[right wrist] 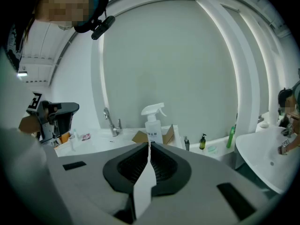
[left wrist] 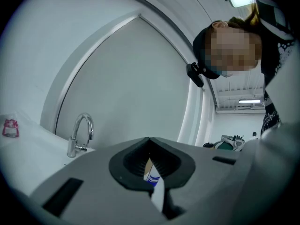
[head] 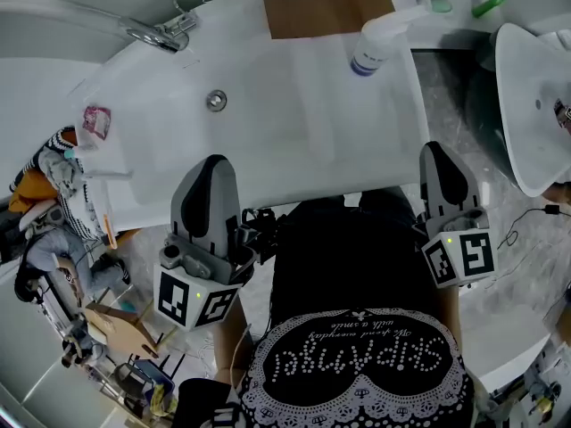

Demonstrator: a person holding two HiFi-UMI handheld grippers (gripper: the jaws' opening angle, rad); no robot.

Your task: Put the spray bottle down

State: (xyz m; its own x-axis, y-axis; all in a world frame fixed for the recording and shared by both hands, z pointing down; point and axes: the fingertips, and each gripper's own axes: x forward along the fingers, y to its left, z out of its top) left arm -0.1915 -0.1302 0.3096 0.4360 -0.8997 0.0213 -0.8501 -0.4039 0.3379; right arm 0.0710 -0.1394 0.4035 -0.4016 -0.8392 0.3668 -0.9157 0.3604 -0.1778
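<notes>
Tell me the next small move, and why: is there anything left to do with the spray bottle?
Probably just keep both claws back and stop: the spray bottle stands upright on the white sink top by the cardboard, and the left claw and right claw are shut, empty and clear of it.

Looks along the right tongs (right wrist: 149, 146), jaws pressed together, nothing between. Beyond them, shows a white spray bottle (right wrist: 153, 125) upright on the tabletop (right wrist: 98, 143), brown cardboard (right wrist: 139, 137) just behind, a faucet (right wrist: 110, 121) leftward, a green bottle (right wrist: 231, 137) well right.
</notes>
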